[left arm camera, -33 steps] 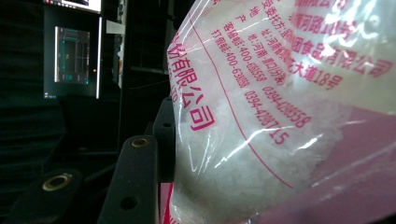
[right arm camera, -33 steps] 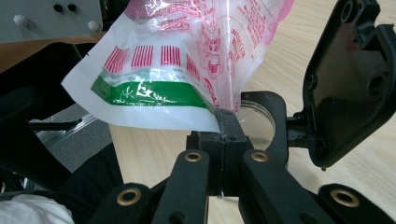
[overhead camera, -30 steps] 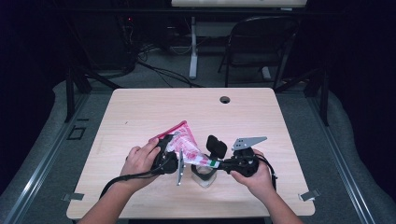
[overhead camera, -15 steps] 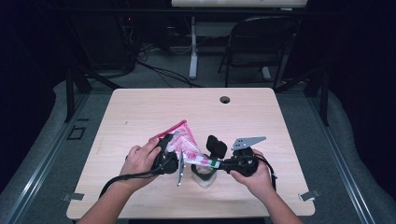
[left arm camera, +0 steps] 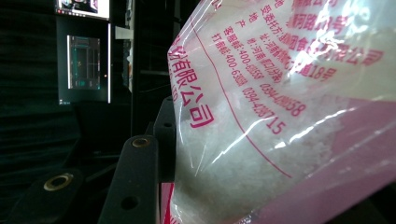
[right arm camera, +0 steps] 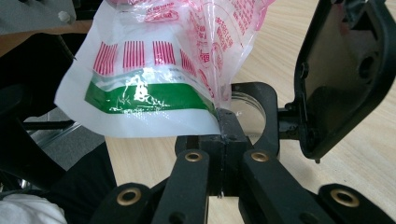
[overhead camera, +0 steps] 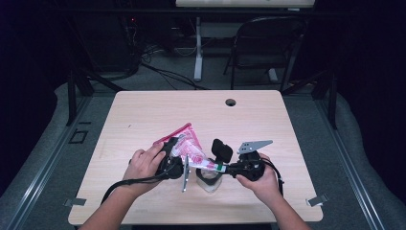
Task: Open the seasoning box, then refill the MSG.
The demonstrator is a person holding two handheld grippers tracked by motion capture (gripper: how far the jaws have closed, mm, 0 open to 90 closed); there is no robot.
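Both pinching the bag (overhead camera: 187,147): left gripper (overhead camera: 173,162) and right gripper (overhead camera: 221,167), near the table's (overhead camera: 268,120) front edge. Lots of bare room behind. Same as before.

Bag (left arm camera: 280,116): red Chinese print on clear plastic, including the characters "有限公司". Readable digits: "400-63", "0394", "18", "15". The remaining characters and the red print in the right gripper view are illegible.

Clearance: tabletop (overhead camera: 143,115), far half bare.
Near-edge centre blocked by bag (overhead camera: 187,143), jar (overhead camera: 208,181) with black lid (overhead camera: 221,149); grommet hole (overhead camera: 231,102) near far edge.
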